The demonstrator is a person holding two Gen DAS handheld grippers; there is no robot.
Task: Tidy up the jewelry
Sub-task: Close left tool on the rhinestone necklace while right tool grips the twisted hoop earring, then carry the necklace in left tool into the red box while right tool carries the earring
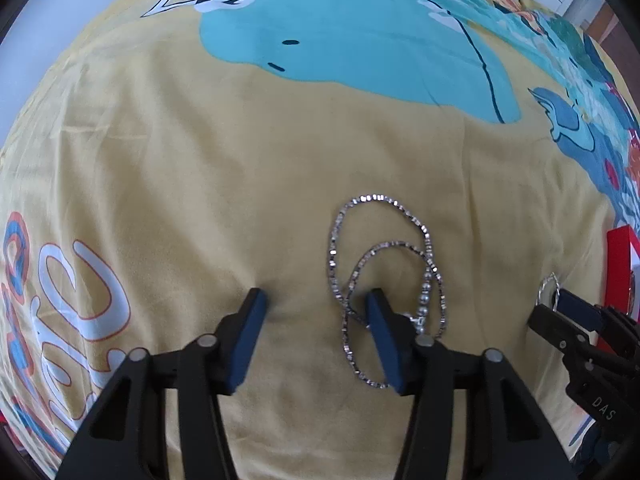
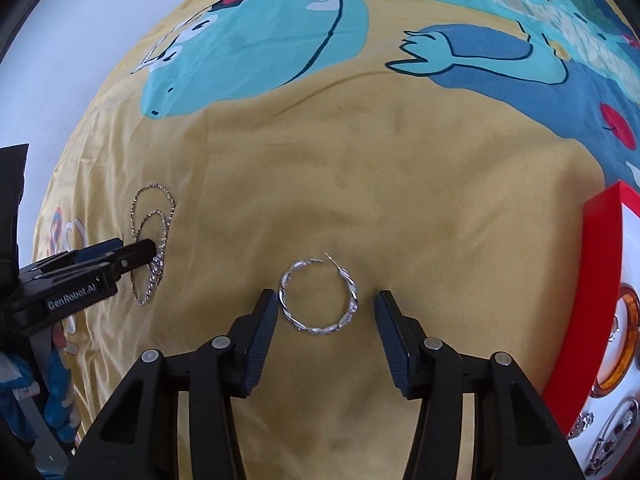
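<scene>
A silver beaded necklace (image 1: 384, 240) lies coiled in loops on the yellow bedsheet. My left gripper (image 1: 316, 304) is open and pressed down on the sheet; its right finger sits inside the necklace loops. The necklace also shows in the right wrist view (image 2: 154, 208), with the left gripper (image 2: 132, 258) beside it. A twisted silver hoop earring (image 2: 318, 297) lies flat on the sheet between the fingers of my open right gripper (image 2: 326, 304). The right gripper (image 1: 560, 300) shows at the right edge of the left wrist view, with the hoop (image 1: 548, 288) at its tip.
A red-rimmed white tray (image 2: 600, 264) at the right holds an orange bangle (image 2: 624, 344) and other silver jewelry (image 2: 612, 428). The sheet (image 2: 360, 184) carries a large cartoon print. A white wall stands behind on the left.
</scene>
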